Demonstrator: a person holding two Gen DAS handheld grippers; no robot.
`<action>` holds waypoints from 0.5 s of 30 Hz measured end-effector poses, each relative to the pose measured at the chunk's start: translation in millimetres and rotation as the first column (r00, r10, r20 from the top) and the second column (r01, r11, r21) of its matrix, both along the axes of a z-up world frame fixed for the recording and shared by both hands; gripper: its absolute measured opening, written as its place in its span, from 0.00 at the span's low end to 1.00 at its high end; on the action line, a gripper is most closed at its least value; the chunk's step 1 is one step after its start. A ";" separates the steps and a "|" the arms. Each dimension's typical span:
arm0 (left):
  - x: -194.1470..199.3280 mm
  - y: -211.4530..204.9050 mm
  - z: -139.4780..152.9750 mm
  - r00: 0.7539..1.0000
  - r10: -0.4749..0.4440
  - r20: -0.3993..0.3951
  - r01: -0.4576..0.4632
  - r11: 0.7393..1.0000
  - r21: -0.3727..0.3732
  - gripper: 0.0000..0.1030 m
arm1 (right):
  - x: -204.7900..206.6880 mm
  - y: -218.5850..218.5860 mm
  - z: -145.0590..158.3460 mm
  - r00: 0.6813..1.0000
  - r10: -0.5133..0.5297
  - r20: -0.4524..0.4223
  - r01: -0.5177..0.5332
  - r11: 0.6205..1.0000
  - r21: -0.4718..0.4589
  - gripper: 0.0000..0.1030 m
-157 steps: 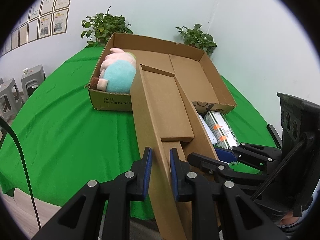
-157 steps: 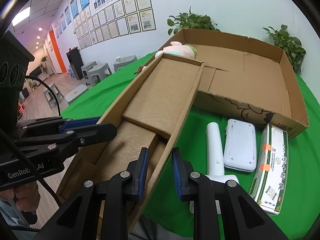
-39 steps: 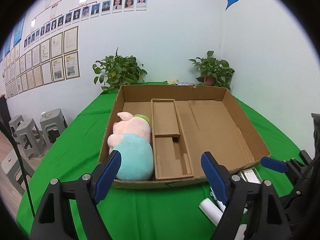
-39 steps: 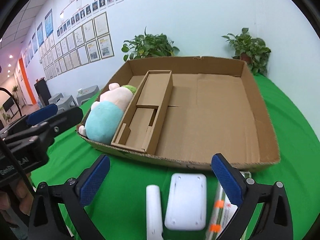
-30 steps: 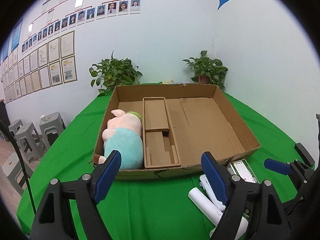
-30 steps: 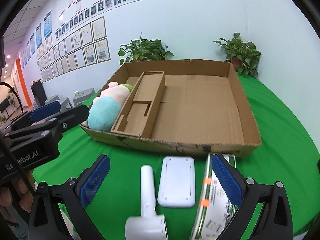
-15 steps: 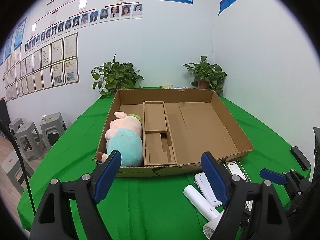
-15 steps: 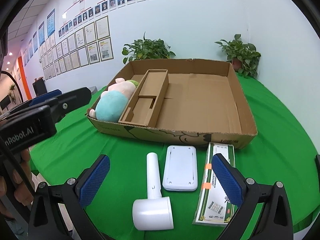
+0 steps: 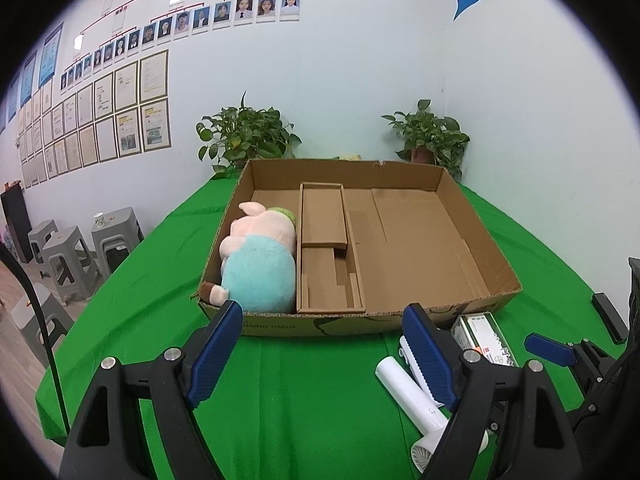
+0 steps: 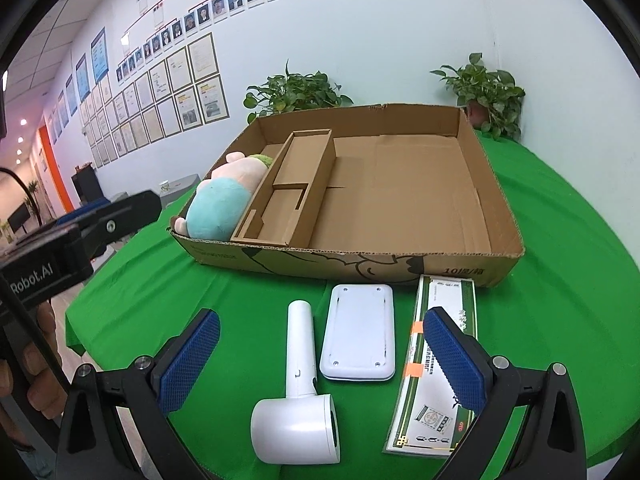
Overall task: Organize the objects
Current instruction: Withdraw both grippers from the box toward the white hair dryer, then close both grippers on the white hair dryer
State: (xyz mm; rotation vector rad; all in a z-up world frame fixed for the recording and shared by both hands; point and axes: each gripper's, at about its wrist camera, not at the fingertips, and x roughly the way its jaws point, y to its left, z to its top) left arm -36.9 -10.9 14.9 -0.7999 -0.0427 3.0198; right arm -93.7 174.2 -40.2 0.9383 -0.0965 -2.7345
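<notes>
A shallow cardboard box lies on the green table. Inside, at its left, a pink and blue plush toy rests beside a narrow cardboard insert. In front of the box lie a white hair dryer, a white flat device and a long green and white packet. My left gripper is open over bare cloth in front of the box. My right gripper is open above the dryer and the flat device, touching nothing.
Two potted plants stand behind the box against the wall. Grey stools stand on the floor left of the table. A hand holds the left gripper's body at the left edge of the right wrist view.
Both grippers have drawn back from the box, so more table shows in front; the whole dryer and packet are now in the right wrist view. The jaws stay wide.
</notes>
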 end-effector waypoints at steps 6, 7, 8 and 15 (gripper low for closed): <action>-1.8 0.4 -10.4 0.999 -0.003 0.041 0.002 1.000 0.025 0.80 | 1.9 8.8 -13.0 1.000 0.023 0.016 -0.023 0.999 -0.031 0.99; -2.8 1.1 -12.7 0.999 -0.010 0.047 0.009 0.999 0.032 0.80 | 4.3 10.4 -14.5 0.999 0.033 0.009 -0.033 0.999 -0.034 0.99; -3.9 2.1 -14.9 0.998 -0.016 0.053 0.014 0.999 0.038 0.80 | 6.6 11.4 -15.3 0.999 0.042 0.004 -0.042 0.999 -0.035 0.99; -21.8 11.8 -43.1 0.982 -0.112 0.153 0.100 0.991 0.084 0.80 | 29.9 12.4 -33.6 0.992 0.127 -0.004 -0.127 0.991 -0.041 0.99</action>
